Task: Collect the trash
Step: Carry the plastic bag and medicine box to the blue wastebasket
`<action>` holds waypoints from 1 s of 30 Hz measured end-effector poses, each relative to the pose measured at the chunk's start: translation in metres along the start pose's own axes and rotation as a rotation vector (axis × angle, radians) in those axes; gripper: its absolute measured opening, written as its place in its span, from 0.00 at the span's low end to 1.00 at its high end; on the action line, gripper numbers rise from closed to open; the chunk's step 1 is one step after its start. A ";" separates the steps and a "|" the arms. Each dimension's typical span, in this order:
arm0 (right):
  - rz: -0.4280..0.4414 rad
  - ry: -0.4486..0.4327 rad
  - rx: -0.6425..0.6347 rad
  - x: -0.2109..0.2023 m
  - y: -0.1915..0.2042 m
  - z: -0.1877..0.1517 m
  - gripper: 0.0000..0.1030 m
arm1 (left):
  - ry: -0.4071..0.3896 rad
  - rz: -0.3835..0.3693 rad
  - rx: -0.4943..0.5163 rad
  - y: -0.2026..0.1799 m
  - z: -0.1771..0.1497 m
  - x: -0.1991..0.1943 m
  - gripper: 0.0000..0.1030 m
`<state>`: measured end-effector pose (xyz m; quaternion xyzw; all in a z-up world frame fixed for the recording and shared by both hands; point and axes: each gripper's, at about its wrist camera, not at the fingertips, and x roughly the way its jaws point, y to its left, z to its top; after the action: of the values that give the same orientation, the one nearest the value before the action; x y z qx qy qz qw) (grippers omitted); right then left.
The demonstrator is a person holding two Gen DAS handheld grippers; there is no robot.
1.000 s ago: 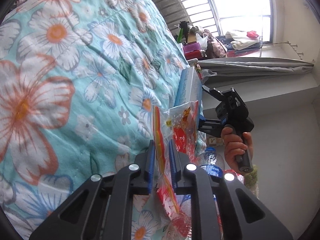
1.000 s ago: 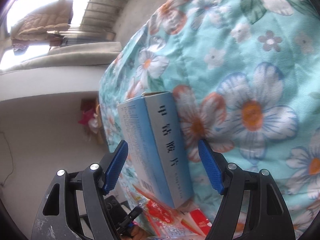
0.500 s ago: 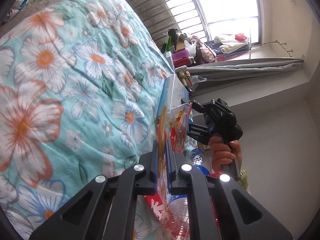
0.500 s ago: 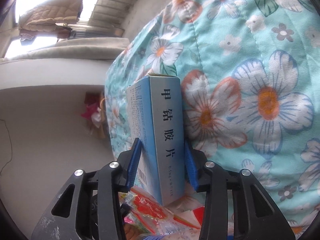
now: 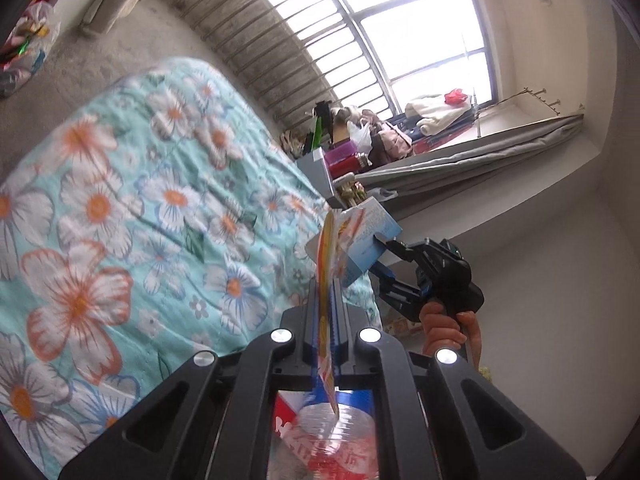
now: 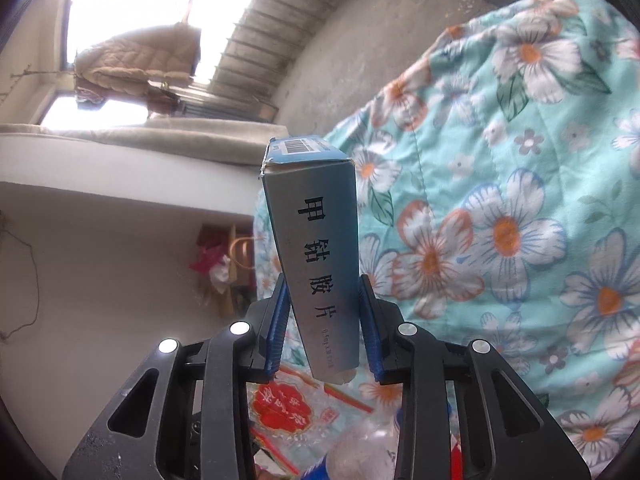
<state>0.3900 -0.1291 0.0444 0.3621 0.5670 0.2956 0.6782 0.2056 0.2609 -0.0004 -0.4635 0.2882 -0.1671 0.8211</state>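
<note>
My left gripper (image 5: 326, 304) is shut on a thin red and yellow plastic snack wrapper (image 5: 330, 248), held edge-on above the floral bed cover (image 5: 120, 208). My right gripper (image 6: 322, 320) is shut on a blue medicine box (image 6: 316, 248) with black Chinese lettering, lifted off the bed cover (image 6: 500, 200). In the left wrist view the right gripper (image 5: 380, 256) holds the box (image 5: 370, 236) just past the wrapper, near the bed's edge. A clear plastic bottle (image 5: 328, 432) with a blue and red label shows under the left gripper, and its neck (image 6: 368, 452) under the right.
More red printed packaging (image 6: 288, 400) lies below the right gripper. A cluttered shelf with bags and boxes (image 5: 348, 148) stands beyond the bed by a barred window (image 5: 400, 32). A grey curtain (image 5: 480, 152) and white wall are to the right. A bag (image 5: 24, 48) lies on the floor.
My right gripper closed on the blue box and lifted it off the bed. My left gripper rose and pulled back with the wrapper, so more of the room shows.
</note>
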 end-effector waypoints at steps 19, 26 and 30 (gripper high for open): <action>0.201 -0.141 -0.028 -0.106 0.002 -0.061 0.30 | -0.145 -0.050 0.156 -0.056 0.002 -0.056 0.03; 0.297 -0.229 -0.042 -0.147 -0.001 -0.106 0.30 | -0.158 -0.087 0.202 -0.078 -0.004 -0.075 0.03; 0.308 -0.274 -0.034 -0.166 -0.013 -0.138 0.30 | -0.156 -0.152 0.243 -0.096 -0.010 -0.084 0.03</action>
<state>0.2236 -0.2497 0.1128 0.4698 0.4021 0.3535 0.7019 0.1327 0.2502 0.1046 -0.3927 0.1655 -0.2258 0.8760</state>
